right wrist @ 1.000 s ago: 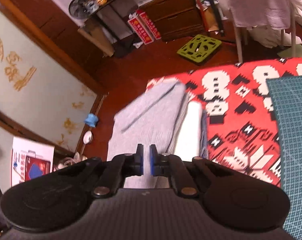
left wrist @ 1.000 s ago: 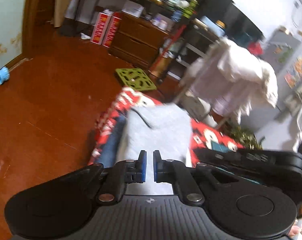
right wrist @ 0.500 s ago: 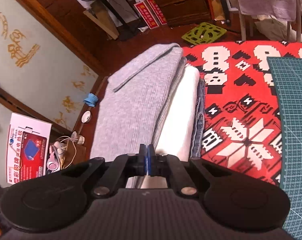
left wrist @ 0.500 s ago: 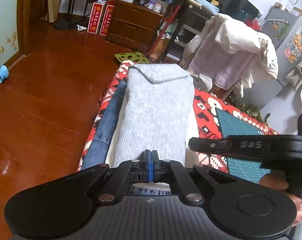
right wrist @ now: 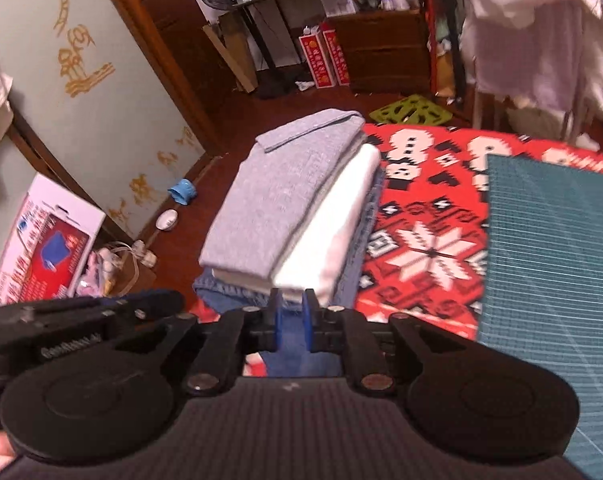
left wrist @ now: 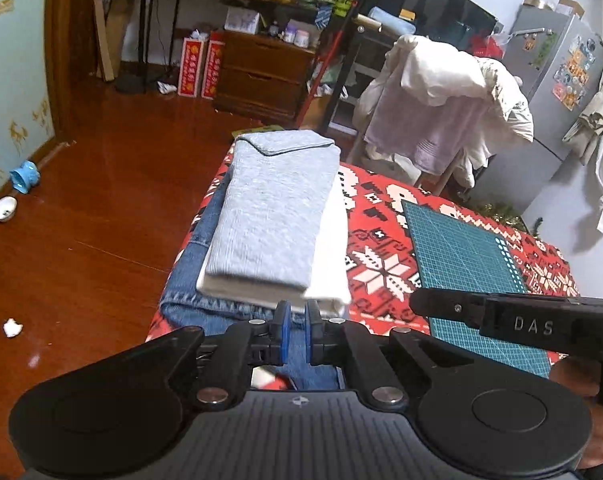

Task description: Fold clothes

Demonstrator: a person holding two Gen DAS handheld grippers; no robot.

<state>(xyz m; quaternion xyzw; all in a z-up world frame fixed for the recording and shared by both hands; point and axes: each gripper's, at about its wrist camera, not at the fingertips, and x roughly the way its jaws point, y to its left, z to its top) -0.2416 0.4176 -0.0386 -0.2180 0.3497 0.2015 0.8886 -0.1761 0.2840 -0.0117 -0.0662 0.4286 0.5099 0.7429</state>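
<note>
Grey top being seen folded, lying atop white garment, that atop jeans. Stack being carried at left end of red cloth, beside green mat. Long axis running straight away from both grippers. Left gripper and right gripper being held just short of stack's near edge, jaws slightly apart, nothing gripped. Neither judged nearer. No containers in view.
</note>
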